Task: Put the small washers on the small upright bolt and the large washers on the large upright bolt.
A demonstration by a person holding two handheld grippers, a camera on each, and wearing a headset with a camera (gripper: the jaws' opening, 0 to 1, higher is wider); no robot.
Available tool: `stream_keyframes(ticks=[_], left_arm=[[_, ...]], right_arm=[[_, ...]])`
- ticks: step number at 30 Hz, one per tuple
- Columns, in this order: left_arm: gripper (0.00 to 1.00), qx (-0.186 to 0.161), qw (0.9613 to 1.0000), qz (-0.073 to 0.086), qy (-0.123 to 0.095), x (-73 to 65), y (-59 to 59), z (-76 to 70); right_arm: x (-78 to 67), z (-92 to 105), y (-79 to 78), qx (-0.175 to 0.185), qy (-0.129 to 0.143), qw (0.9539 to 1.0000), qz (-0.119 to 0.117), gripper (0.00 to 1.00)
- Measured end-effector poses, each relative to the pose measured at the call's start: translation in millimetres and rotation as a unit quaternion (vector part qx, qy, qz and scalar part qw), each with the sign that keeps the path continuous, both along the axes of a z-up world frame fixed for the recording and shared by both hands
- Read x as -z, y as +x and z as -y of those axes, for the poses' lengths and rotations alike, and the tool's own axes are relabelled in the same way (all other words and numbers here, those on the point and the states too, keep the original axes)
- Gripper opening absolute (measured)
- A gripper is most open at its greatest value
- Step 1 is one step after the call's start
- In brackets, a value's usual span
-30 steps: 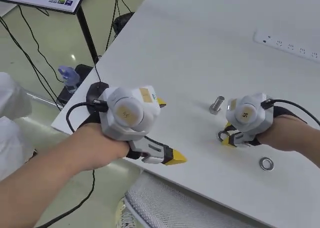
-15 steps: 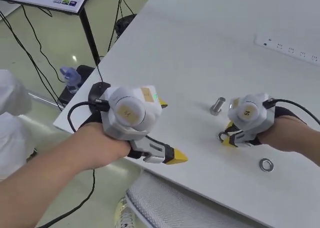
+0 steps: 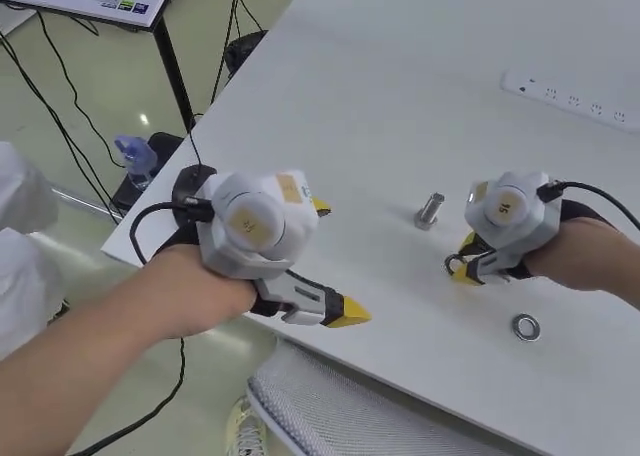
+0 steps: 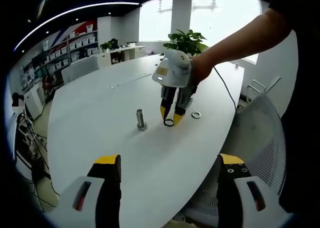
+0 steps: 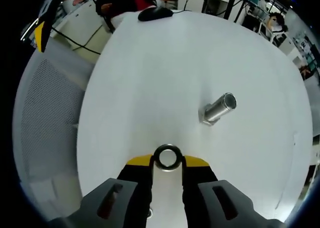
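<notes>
A: L to R. Left gripper (image 3: 335,263) hangs off the near edge of the table (image 3: 400,96), jaws spread wide, nothing between them.

B: Next along?

A: One upright bolt (image 3: 430,211) mid-bench, no ring on it as far as I can see. Just right of it is the right gripper (image 3: 462,270), pinched narrow on a washer (image 5: 167,157). It's low over the top, near the bolt but apart. Can't tell if it touches the surface.

B: So it's the threading step. Tips?

A: My read: level the ring, then centre its hole over the bolt tip w/ the right gripper view as a guide. Come straight down and let go only once it's round the shaft. Go in tilted and it'll prob catch the thread or skid off.

B: Far right?

A: 2nd washer (image 3: 526,327) lies flat, well clear. Can't judge small vs large from here, so check fit first.
</notes>
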State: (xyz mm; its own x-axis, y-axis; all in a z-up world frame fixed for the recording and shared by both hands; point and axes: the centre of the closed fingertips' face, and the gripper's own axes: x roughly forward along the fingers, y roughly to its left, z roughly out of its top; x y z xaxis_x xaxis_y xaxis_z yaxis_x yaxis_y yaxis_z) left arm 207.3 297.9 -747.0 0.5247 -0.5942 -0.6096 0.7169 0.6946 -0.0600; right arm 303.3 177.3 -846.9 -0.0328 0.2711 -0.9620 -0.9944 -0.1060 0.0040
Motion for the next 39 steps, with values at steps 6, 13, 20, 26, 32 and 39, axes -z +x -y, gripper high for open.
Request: stream_keyframes(ticks=[6,13,20,26,32,39], left_arm=[[0.81,-0.003,1.0000,0.002,-0.001,0.6,0.3,1.6],[0.81,-0.005,1.0000,0.000,-0.001,2.5,-0.7,1.6],[0.81,-0.009,1.0000,0.003,-0.003,-0.1,0.4,1.3],[0.81,-0.011,0.9999,0.002,-0.005,-0.1,2.2,2.4],[0.82,-0.008,0.9999,0.002,-0.006,-0.3,1.5,4.7],[0.82,-0.007,1.0000,0.001,-0.005,1.4,1.9,5.3]], right_arm=[[-14.1,3.4,0.2,0.002,-0.005,1.0000,0.001,0.22],[-32.3,5.8,9.1,0.009,-0.004,0.9999,0.008,0.22],[-50.0,3.2,22.5,0.012,-0.003,0.9998,0.015,0.22],[-54.2,-4.8,38.1,0.005,-0.003,0.9997,0.024,0.22],[-61.6,-19.8,44.3,0.009,0.009,0.9997,0.022,0.22],[-60.7,-34.3,48.4,0.006,0.013,0.9996,0.024,0.22]])
